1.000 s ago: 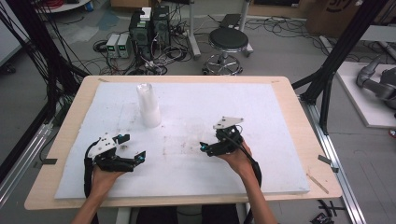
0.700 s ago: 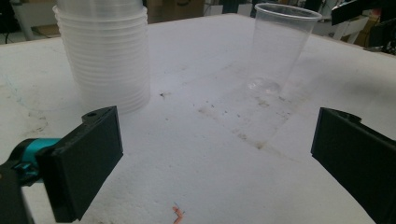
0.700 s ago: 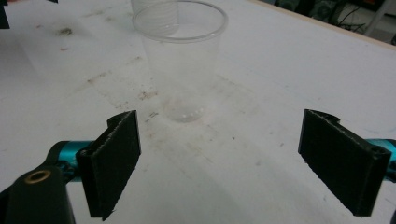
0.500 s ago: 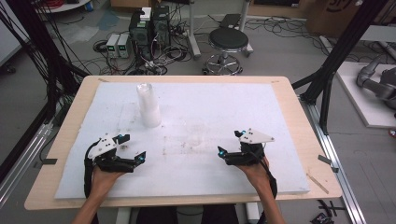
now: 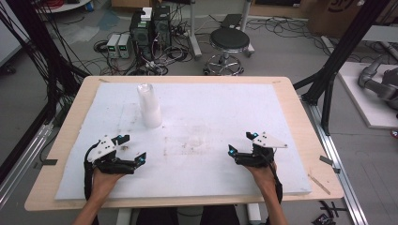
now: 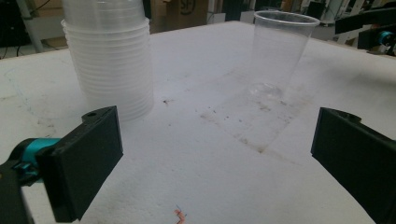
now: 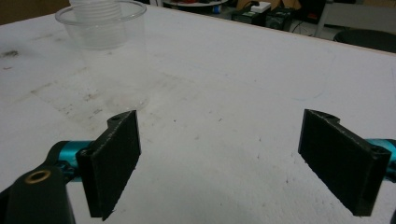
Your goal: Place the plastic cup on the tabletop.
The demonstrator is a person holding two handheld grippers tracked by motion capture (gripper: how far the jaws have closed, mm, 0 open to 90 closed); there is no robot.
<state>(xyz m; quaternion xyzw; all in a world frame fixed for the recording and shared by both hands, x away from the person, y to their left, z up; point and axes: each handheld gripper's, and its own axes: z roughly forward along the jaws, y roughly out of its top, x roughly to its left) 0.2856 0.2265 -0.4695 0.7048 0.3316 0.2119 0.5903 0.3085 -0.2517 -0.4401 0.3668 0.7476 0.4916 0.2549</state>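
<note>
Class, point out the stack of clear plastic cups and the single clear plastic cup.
Stack of clear plastic cups (image 6: 112, 70): left gripper view, ribbed side wall.
Single clear plastic cup (image 6: 279, 51): left gripper view, side wall.

Black tongs (image 5: 132, 149) with teal joints, grey three-cornered top plates.

We see bare bench (image 5: 225, 117) between both grippers. Only the cup stack (image 5: 149, 105) and single cup (image 6: 279, 53) obstruct

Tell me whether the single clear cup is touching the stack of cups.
Apart. The left gripper view shows bare white table surface between the single clear cup and the stack of cups.
</note>
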